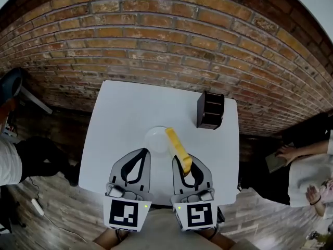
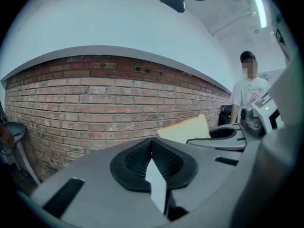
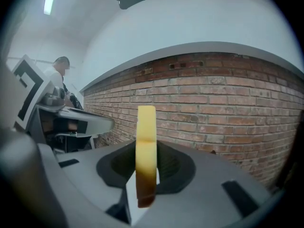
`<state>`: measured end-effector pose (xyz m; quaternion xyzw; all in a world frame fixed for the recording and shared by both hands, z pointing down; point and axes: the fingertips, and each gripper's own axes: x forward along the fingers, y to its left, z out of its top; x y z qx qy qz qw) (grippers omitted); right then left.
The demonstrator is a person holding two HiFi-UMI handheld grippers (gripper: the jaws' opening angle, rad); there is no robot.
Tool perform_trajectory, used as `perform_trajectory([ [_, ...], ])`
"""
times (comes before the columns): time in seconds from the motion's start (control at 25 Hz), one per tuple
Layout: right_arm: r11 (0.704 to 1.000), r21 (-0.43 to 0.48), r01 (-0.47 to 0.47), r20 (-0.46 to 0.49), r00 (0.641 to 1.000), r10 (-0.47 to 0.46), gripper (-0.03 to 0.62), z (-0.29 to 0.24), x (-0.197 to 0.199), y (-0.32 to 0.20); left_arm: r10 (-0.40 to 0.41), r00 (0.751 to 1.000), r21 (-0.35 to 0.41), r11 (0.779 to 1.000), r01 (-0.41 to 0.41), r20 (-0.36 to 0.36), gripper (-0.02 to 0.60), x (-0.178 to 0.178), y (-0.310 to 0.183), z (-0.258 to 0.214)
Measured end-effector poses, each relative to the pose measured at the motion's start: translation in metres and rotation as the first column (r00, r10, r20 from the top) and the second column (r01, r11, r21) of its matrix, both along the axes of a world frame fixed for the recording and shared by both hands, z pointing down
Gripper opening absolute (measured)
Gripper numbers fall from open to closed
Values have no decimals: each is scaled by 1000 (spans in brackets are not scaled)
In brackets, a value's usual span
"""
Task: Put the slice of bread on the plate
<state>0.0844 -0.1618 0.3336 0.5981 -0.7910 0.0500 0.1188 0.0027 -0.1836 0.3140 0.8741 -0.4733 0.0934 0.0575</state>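
Observation:
A yellow slice of bread (image 1: 178, 149) stands on edge in my right gripper (image 1: 186, 164), which is shut on its near end. Its far end reaches over the right rim of the round white plate (image 1: 154, 139) on the white table (image 1: 119, 113). In the right gripper view the slice (image 3: 146, 141) rises upright between the dark pads. My left gripper (image 1: 140, 158) hovers just left of it, near the plate's front edge, shut with nothing in it. The left gripper view shows its tips (image 2: 152, 141) meeting, with the bread (image 2: 186, 128) off to the right.
A black slotted box (image 1: 210, 110) stands at the table's back right. A brick wall (image 1: 166, 40) runs behind the table. One person sits at the right (image 1: 312, 165) and another at the left (image 1: 13, 160). A cable lies on the wooden floor (image 1: 41, 207).

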Motion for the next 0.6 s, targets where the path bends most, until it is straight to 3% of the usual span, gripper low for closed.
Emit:
perform_trajectory([
  [0.6,998,-60,31,64,998,-27,89,48,-16,-34,52,998,-51,997,-50,46,9,-4,-26,22],
])
